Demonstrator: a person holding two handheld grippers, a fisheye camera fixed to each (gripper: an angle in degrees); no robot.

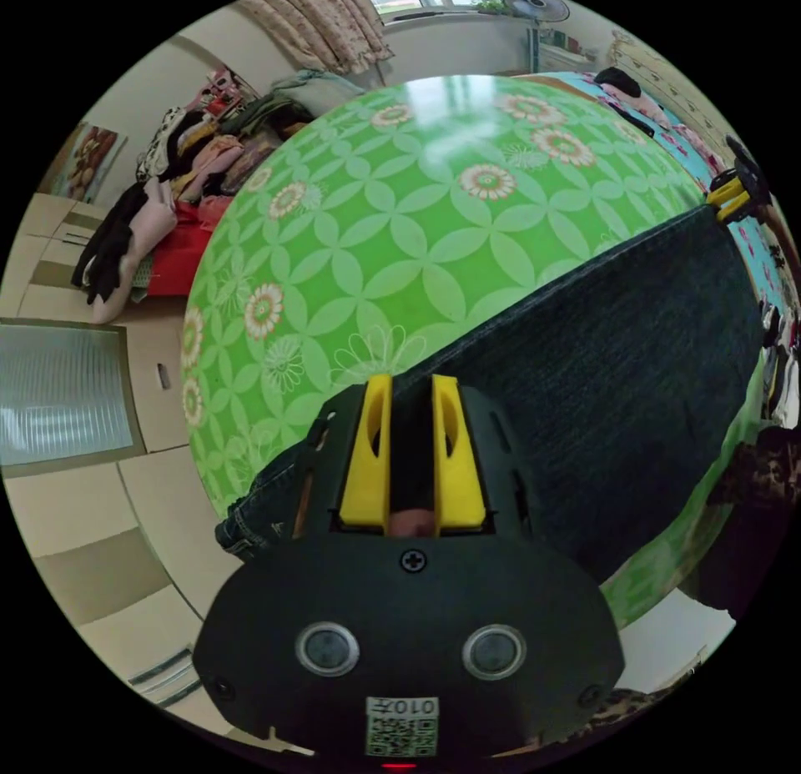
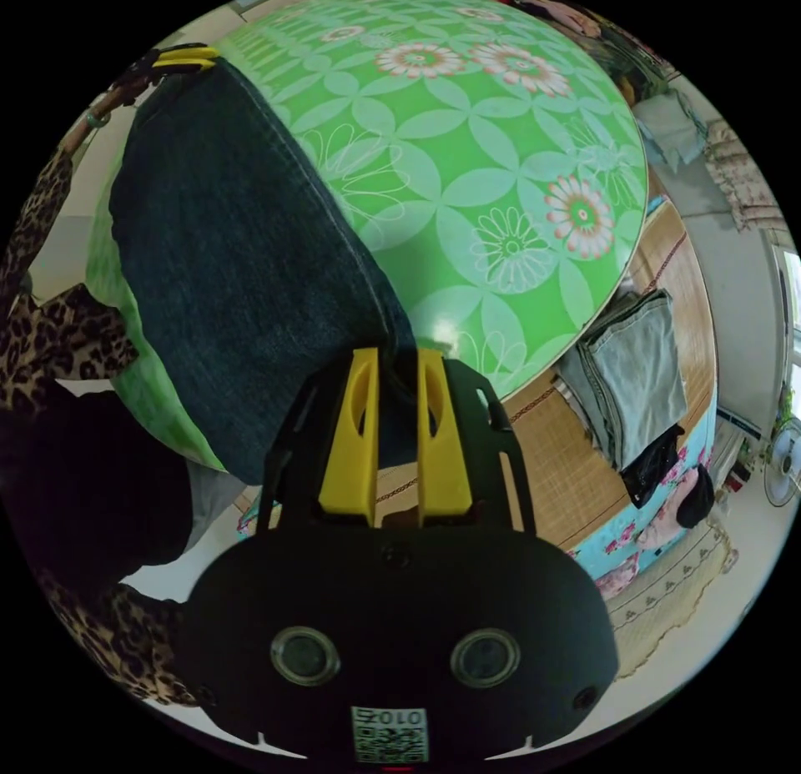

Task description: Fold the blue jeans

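Nearest the lens in the left gripper view is the left gripper (image 1: 410, 382), its two yellow fingers (image 1: 367, 453) pointing up the frame and clamped on the near edge of the blue jeans (image 1: 617, 374), with dark denim packed between them. One pair of jeans lies folded as a long dark band across the green flowered surface (image 1: 400, 223), running from a hem at the lower left to the far right. At that far end the right gripper (image 1: 727, 197) shows small, its two yellow fingers pressed to the jeans' corner. A code sticker sits on the gripper body at the bottom of the frame; I leave it unread. Beyond the surface a heap of clothes (image 1: 167, 190) lies against the wall under a flowered curtain (image 1: 325, 15), and one fan (image 1: 534, 7) stands by the window.

Closest in the right gripper view is the right gripper (image 2: 397, 365), its two yellow fingers (image 2: 350, 440) pointing up and closed on the jeans' (image 2: 242, 265) near corner at the rim of the surface (image 2: 501, 182). The denim band stretches away to the upper left, where the left gripper (image 2: 185, 55) grips the far end. A leopard-print sleeve (image 2: 58, 324) shows along the left edge. To the right, below the surface, one stack of folded pale jeans (image 2: 634, 365) rests on a woven mat (image 2: 576, 474).
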